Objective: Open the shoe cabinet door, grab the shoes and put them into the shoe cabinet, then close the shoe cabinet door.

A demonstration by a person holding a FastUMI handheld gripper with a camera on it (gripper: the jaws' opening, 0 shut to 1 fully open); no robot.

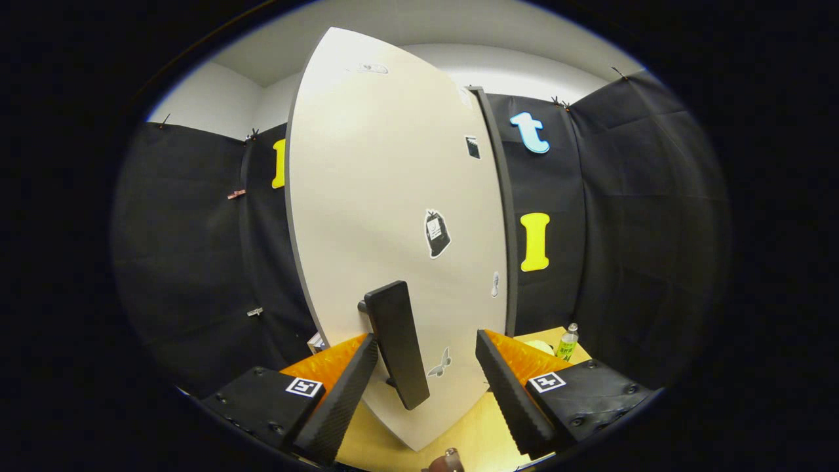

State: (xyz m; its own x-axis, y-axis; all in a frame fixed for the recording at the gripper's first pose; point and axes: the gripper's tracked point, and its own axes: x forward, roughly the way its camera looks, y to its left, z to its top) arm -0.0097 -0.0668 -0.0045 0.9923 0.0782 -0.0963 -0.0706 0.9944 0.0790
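Observation:
The shoe cabinet door (393, 216) is a tall cream panel with small stickers, standing just ahead of me and swung partly out. Its dark bar handle (396, 341) juts from the lower part of the door. My gripper (426, 383) is open, and the handle sits between the fingers, close to the left finger (341, 400). The right finger (511, 400) stands apart from the handle. Neither finger visibly presses on it. The dark edge of the cabinet (501, 216) runs along the door's right side.
A light wooden floor or tabletop (472, 432) lies under the door. A small green-labelled bottle (567, 341) stands at the right, beyond the right finger. A small brown object (449, 459) shows at the very bottom. Black cloth walls close in on both sides.

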